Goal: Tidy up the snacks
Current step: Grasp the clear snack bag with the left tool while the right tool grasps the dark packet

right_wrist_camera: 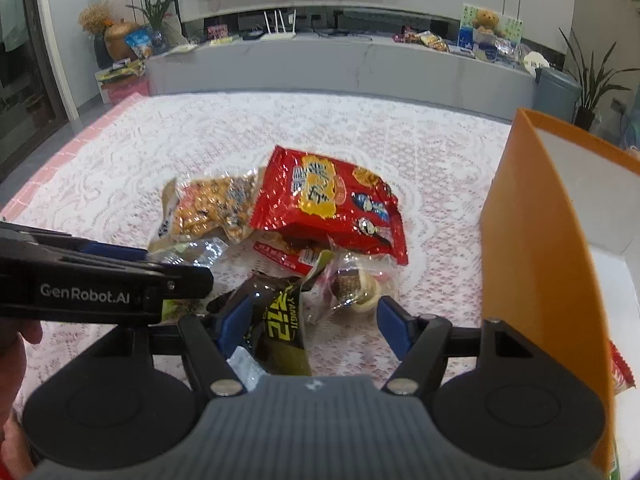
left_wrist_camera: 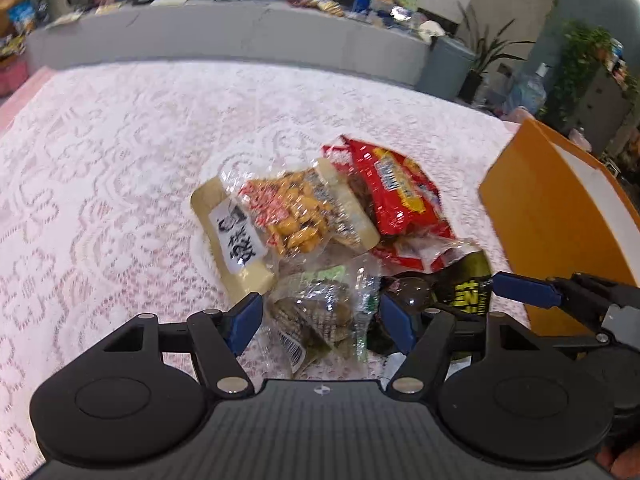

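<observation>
Snack pile sits mid-frame on the lace cloth [left_wrist_camera: 120, 160], orange box [right_wrist_camera: 532, 240] at right edge as the likely drop target. Left gripper [left_wrist_camera: 320, 316] spread, straddling the clear green-label packet [left_wrist_camera: 320, 312]; right gripper [right_wrist_camera: 312, 320] spread around the dark yellow-print pouch [right_wrist_camera: 280, 332], neither pinching yet; red bag [right_wrist_camera: 332, 204] untouched

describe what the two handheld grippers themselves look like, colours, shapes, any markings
Both match: the left gripper and right gripper have matte black linkage arms with silver pivot pins, round black side discs and a ribbed dark grey body bearing a small white emblem. Their jaws carry blue pads. White "GenRobot.AI" lettering shows on the left gripper's side in the right wrist view. No cables or sleeves are visible.
</observation>
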`<state>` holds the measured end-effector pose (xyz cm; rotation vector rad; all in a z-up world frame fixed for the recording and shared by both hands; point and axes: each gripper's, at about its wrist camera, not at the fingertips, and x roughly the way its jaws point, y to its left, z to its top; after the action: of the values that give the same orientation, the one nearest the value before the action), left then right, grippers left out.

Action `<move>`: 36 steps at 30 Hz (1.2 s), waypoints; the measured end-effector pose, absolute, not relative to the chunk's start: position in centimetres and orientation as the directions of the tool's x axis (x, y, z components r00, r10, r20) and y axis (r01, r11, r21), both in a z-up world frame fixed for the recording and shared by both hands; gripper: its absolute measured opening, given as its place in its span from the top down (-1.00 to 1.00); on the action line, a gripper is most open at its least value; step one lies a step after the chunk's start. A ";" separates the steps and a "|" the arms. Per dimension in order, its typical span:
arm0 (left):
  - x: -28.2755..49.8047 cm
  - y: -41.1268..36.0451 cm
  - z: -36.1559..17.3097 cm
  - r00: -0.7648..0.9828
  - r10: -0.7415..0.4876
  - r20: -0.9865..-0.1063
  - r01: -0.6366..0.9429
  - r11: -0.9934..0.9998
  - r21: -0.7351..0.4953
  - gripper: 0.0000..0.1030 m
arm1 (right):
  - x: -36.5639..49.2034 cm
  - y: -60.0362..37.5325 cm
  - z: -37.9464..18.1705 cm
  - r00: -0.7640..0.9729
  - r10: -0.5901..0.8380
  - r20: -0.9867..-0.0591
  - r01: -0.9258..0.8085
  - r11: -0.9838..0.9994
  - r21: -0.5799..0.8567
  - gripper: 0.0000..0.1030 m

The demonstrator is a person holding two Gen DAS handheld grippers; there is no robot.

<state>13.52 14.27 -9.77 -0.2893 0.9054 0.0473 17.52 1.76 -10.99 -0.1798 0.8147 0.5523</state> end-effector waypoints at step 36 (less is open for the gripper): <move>13.6 14.1 -10.7 0.611 -0.043 -0.791 -0.182 0.964 -0.194 -0.06 | 16.6 1.6 -11.3 0.511 0.483 -0.711 -0.549 0.820 0.163 0.82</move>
<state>13.63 14.13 -10.69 -0.2670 0.9133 0.0813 16.64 1.60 -11.26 -0.0873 0.8269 0.6223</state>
